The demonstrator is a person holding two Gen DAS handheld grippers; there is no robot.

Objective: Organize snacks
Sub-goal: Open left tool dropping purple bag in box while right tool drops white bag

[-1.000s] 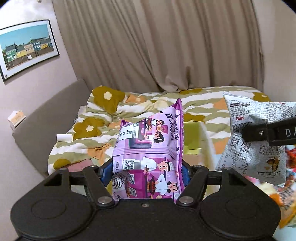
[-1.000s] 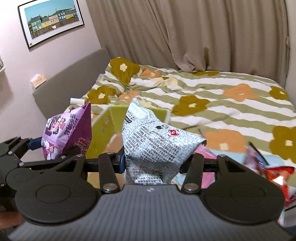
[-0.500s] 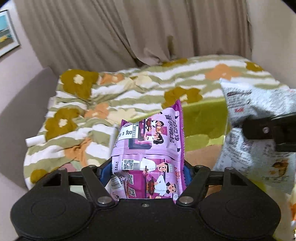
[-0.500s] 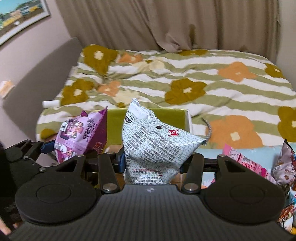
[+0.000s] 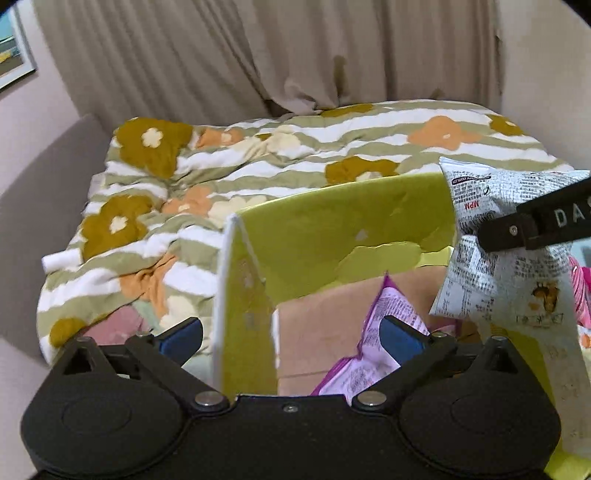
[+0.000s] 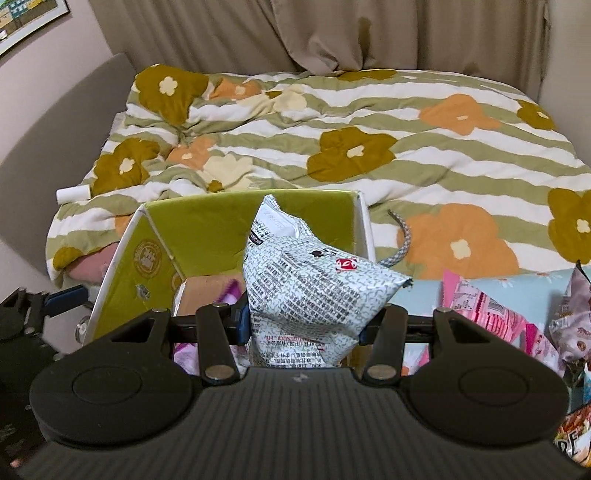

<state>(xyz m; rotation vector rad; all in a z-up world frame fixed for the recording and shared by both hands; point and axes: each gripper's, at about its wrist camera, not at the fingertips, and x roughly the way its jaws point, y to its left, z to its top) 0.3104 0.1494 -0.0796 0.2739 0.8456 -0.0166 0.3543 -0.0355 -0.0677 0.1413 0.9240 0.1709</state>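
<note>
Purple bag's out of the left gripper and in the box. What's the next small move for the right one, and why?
Probably open the right gripper. It is clamped on the white bag, which hangs over the open green box, where the purple bag has dropped clear of the opening left gripper, so it should fall in beside it.

The open box (image 6: 207, 236) stands at the near edge of the bed (image 6: 369, 122), with the curtain (image 6: 332, 33) behind the bed's far edge. One snack packet (image 5: 373, 332) lies inside the box, and a second packet (image 6: 314, 291) hangs over its opening. More packets (image 6: 491, 314) lie to the right of the box.
</note>
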